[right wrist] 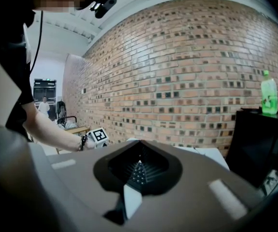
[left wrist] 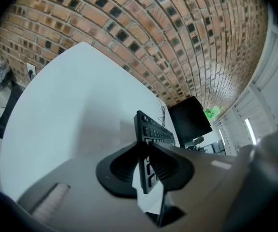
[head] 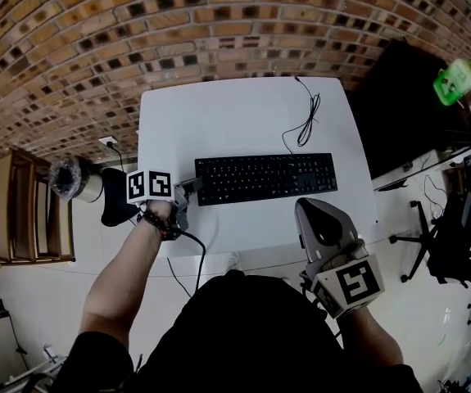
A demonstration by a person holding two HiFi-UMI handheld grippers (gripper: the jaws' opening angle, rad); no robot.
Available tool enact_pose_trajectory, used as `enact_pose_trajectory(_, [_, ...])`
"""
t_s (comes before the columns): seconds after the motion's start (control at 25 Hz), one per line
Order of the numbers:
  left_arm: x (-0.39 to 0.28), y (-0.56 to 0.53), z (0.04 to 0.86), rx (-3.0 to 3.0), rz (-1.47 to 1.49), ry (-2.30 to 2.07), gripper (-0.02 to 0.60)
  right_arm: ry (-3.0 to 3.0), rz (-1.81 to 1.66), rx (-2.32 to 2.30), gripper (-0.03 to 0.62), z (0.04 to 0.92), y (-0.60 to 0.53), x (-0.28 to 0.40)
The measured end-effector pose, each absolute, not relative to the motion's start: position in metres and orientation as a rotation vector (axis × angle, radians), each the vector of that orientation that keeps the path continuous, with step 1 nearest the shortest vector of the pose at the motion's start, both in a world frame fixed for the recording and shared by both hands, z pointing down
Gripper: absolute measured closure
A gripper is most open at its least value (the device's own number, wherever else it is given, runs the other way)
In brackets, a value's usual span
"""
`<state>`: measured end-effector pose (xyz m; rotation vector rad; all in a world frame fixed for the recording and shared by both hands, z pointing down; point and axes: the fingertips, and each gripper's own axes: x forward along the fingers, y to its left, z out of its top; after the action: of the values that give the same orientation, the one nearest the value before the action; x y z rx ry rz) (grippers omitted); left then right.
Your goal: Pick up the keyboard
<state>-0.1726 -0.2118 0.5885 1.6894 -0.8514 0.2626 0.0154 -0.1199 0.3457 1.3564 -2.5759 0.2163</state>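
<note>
Fingers (left wrist: 123,166) of the left gripper (head: 190,188) clamped on the left end of the black keyboard (head: 266,178). The keyboard spans the middle of the white table (head: 219,117), and its cable (head: 305,123) trails toward the brick wall (head: 96,47). Cannot tell if the gripped end is off the surface. Right gripper (head: 309,209) jaws pressed together and empty, near the table's front edge, apart from the keyboard.

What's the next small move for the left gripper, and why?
Probably lift the left gripper slowly, straight up. Its jaws are clamped on the left end of the keyboard, which is long and gripped at that end only, and its cable trails across the table. The right gripper is shut and empty.
</note>
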Motion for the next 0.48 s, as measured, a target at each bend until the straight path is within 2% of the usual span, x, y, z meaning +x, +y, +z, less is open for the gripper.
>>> enact_pose_trajectory(0.24, [-0.167, -0.206, 0.568, 1.690, 0.246, -0.841, 0.507, -2.564, 0.352, 1.406, 0.592, 0.362, -0.117, 0.016])
enact_pose_trajectory(0.48, [-0.164, -0.202, 0.557, 1.690, 0.234, -0.844, 0.509, -2.521, 0.724, 1.505, 0.586, 0.402, -0.116, 0.039])
